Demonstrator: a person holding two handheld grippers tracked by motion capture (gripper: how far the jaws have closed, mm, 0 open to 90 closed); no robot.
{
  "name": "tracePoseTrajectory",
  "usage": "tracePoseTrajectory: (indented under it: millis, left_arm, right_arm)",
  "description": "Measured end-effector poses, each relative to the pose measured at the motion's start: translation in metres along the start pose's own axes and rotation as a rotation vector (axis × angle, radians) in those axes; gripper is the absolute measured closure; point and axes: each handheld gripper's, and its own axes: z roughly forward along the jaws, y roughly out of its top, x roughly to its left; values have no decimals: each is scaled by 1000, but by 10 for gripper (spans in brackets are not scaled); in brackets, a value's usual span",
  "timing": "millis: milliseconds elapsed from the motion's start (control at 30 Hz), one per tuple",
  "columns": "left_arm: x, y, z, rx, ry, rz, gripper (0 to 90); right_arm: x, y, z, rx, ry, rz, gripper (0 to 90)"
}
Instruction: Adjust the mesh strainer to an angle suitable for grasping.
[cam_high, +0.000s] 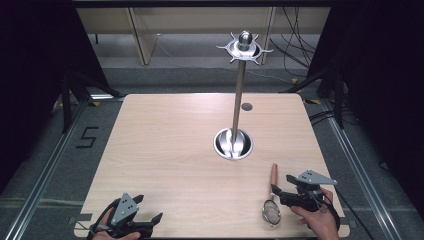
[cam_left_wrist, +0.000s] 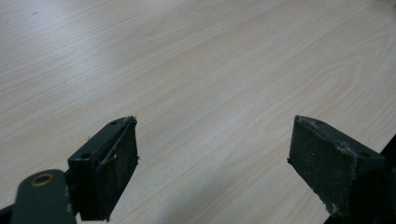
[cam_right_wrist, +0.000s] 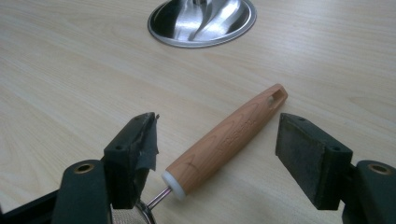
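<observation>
A small strainer lies on the wooden table (cam_high: 170, 150) near the front right, its wooden handle (cam_high: 273, 175) pointing away and its wire mesh bowl (cam_high: 271, 212) toward the front edge. My right gripper (cam_high: 281, 184) is open at the strainer's right side. In the right gripper view the handle (cam_right_wrist: 229, 135) lies between the spread jaws of this gripper (cam_right_wrist: 218, 126), touching neither pad. A tall metal stand has a round base (cam_high: 233, 143) and a crown of hooks (cam_high: 244, 47) on top. My left gripper (cam_high: 148, 208) rests open at the front left, over bare table (cam_left_wrist: 215, 123).
The stand's shiny base (cam_right_wrist: 201, 21) sits just beyond the handle. A small grey disc (cam_high: 246, 106) is set in the table behind the stand. Black curtains flank the table, and cables lie on the floor at the back right.
</observation>
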Motion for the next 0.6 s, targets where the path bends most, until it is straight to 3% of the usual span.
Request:
tracePoseTrajectory:
  millis: [67, 100, 167, 233, 300, 333, 433, 533, 567, 600]
  left_arm:
    - [0, 0, 0, 4, 3, -3, 150]
    - [1, 0, 0, 22, 2, 28, 150]
    - [-1, -1, 1, 25, -5, 3, 150]
    - [-1, 0, 1, 17, -2, 12, 151]
    - [-1, 0, -1, 4, 6, 12, 154]
    - [-2, 0, 0, -17, 1, -12, 154]
    - [0, 0, 0, 0, 0, 11, 154]
    - [0, 1, 0, -7, 0, -4, 154]
    - [2, 1, -1, 2, 2, 18, 154]
    - [0, 0, -1, -3, 3, -19, 154]
  right_arm:
    - [1, 0, 0, 8, -6, 12, 302]
    - [1, 0, 1, 20, -2, 9, 303]
    - [-2, 0, 1, 11, 10, -20, 302]
    - [-2, 0, 1, 14, 0, -26, 303]
    - [1, 0, 0, 21, -1, -6, 303]
    - [-1, 0, 1, 18, 2, -22, 303]
    - [-1, 0, 2, 23, -12, -23, 303]
    - [-3, 0, 3, 13, -12, -45, 303]
    - [-2, 0, 3, 11, -4, -36, 303]
    - [1, 0, 2, 26, -2, 3, 303]
